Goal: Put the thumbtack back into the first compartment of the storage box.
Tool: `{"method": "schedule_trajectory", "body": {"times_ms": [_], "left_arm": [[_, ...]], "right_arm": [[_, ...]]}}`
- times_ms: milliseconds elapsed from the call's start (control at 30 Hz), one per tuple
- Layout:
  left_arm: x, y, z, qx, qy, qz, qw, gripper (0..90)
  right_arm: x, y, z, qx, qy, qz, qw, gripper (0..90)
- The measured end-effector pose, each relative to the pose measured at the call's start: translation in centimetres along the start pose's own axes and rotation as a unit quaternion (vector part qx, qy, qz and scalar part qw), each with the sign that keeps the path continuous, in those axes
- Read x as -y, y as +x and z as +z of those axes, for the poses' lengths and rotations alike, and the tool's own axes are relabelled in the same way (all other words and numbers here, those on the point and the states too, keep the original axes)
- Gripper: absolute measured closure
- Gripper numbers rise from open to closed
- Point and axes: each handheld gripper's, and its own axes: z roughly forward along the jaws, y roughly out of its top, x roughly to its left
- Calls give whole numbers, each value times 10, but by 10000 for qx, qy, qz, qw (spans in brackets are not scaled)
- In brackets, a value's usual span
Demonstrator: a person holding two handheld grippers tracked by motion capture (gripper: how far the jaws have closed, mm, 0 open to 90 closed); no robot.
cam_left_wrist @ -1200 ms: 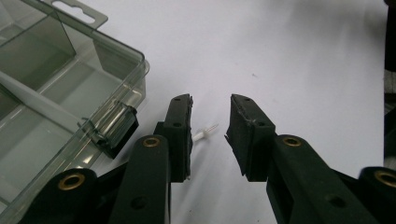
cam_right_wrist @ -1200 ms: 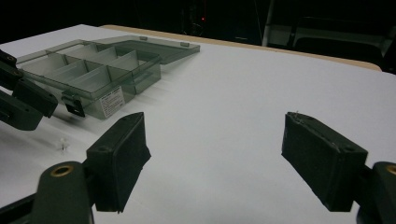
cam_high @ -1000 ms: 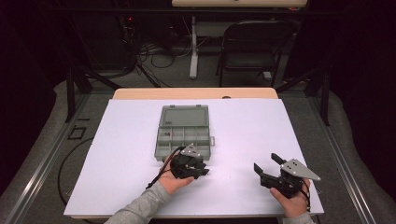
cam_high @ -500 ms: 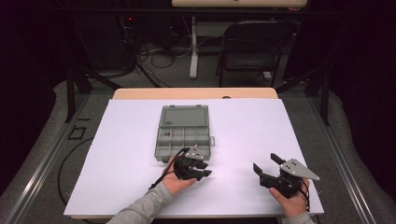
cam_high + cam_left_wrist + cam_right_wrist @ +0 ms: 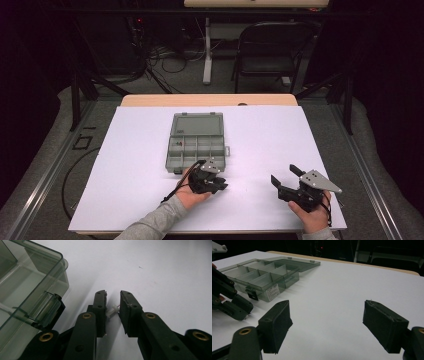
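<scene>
Left gripper (image 5: 113,302): clamped on small white plastic part (image 5: 111,310), beside clear grey compartment box (image 5: 196,142). Right gripper (image 5: 328,322): spread wide, empty.

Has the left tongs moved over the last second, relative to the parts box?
Yes. The left tongs have drawn slightly back from the parts box, toward the person's edge of the table; the box has stayed put.

Bright tabletop, dark surroundings, soft focus.
</scene>
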Motion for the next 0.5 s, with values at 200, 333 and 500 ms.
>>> {"method": "schedule_trajectory", "body": {"times_ms": [200,333,500], "left_arm": [[0,-4,0,-131,31,64,9999,775],[0,-5,0,-146,29,50,9999,777],[0,-7,1,-206,47,52,9998,778]], "right_arm": [[0,0,0,12,-2,0,10000,216],[0,0,-1,2,15,3,10000,216],[0,-1,-1,0,14,-2,10000,217]]}}
